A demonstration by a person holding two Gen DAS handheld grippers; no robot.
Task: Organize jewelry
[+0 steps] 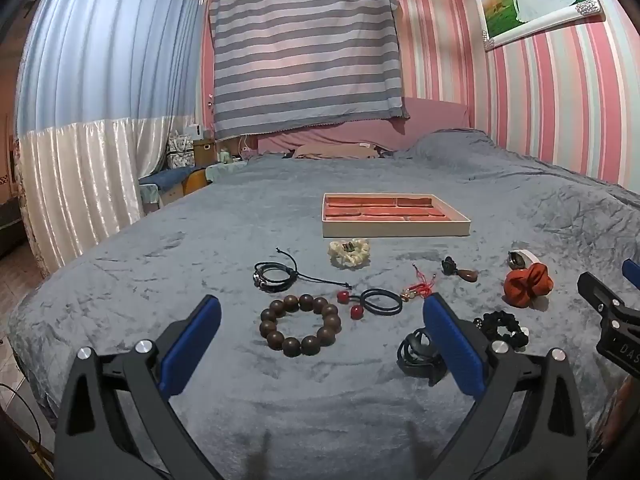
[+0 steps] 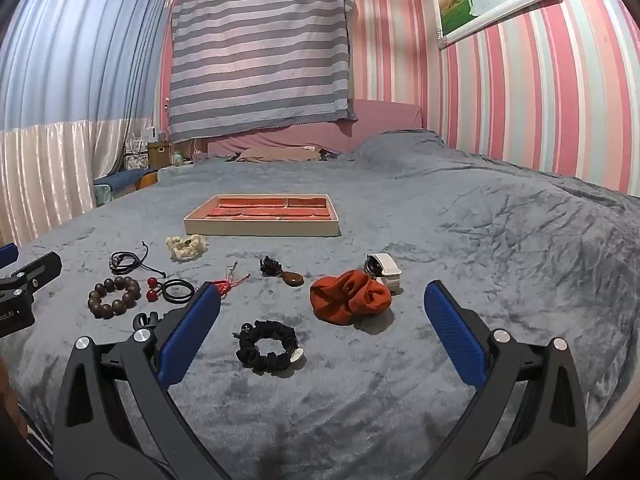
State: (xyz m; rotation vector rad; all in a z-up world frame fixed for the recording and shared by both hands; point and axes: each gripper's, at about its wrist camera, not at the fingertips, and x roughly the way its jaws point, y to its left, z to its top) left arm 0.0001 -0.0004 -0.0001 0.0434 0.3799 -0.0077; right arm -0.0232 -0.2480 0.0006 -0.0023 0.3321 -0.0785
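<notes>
A cream tray (image 1: 396, 229) (image 2: 262, 229) with red compartments lies on the grey bed. Before it, jewelry is scattered: a brown bead bracelet (image 1: 300, 325) (image 2: 114, 297), a black cord bracelet (image 1: 276, 276), a cream scrunchie (image 1: 349, 253) (image 2: 186, 247), a black hair tie with red beads (image 1: 374, 301) (image 2: 172, 290), a red scrunchie (image 2: 350, 297) (image 1: 527, 285), a black scrunchie (image 2: 267, 344) and a brown pendant (image 2: 292, 279). My left gripper (image 1: 322, 312) hangs open above the bead bracelet. My right gripper (image 2: 322, 300) hangs open above the black and red scrunchies. Neither holds anything.
A white-strapped watch (image 2: 384, 268) lies behind the red scrunchie, and a black clip (image 1: 416, 354) beside my left gripper's right finger. The grey blanket (image 2: 480, 240) stretches wide to the right. Curtains hang on the left; a striped wall stands on the right.
</notes>
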